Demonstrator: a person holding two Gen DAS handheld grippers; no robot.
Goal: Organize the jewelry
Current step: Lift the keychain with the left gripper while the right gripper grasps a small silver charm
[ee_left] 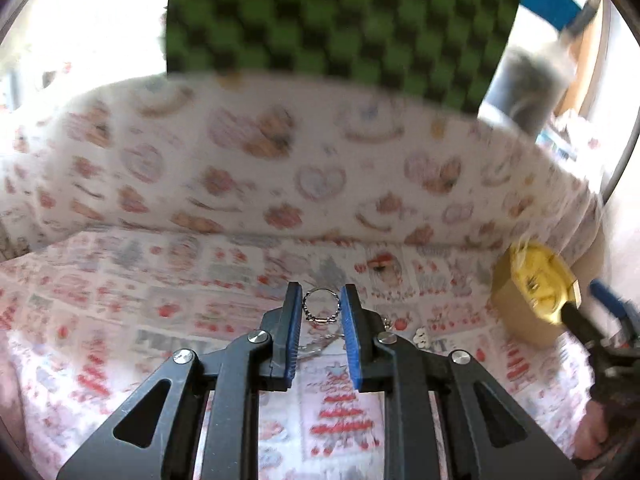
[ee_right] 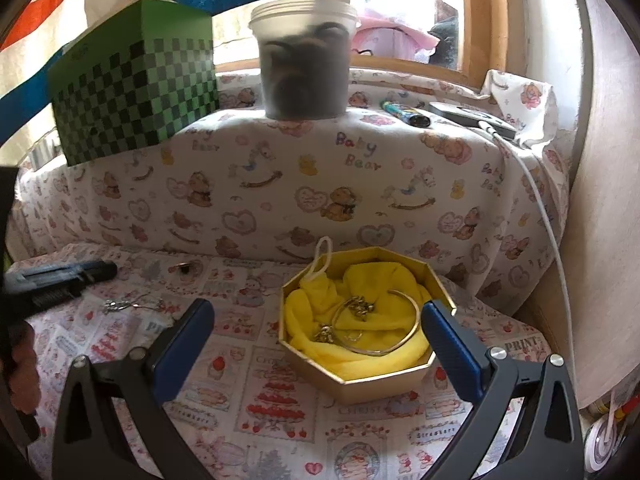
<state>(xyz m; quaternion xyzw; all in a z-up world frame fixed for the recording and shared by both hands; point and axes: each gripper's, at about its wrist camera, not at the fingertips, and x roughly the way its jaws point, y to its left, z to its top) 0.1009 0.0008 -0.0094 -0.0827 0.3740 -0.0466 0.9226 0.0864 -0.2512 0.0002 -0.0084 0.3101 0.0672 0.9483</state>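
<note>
My left gripper [ee_left: 321, 300] is shut on a small silver ring [ee_left: 320, 307] with a beaded rim, pinched between its blue pads just above the printed cloth. Under the fingers lies a silver chain [ee_left: 320, 342], also in the right wrist view [ee_right: 132, 305], with a small white charm [ee_left: 420, 336] beside it. A gold octagonal box [ee_right: 380, 384] lined with yellow cloth holds a gold bangle [ee_right: 394, 350] and gold chains [ee_right: 356, 306]. My right gripper [ee_right: 318, 309] stands open, one finger on each side of the box, touching nothing. A small earring [ee_right: 184, 268] lies further back.
A padded ledge under baby-bear fabric [ee_right: 320, 168] runs along the back. It carries a green checkered tissue box [ee_right: 136, 92], a plastic tub [ee_right: 304, 60], a lighter [ee_right: 404, 114] and a flat device with a white cable [ee_right: 540, 208]. A wall closes off the right side.
</note>
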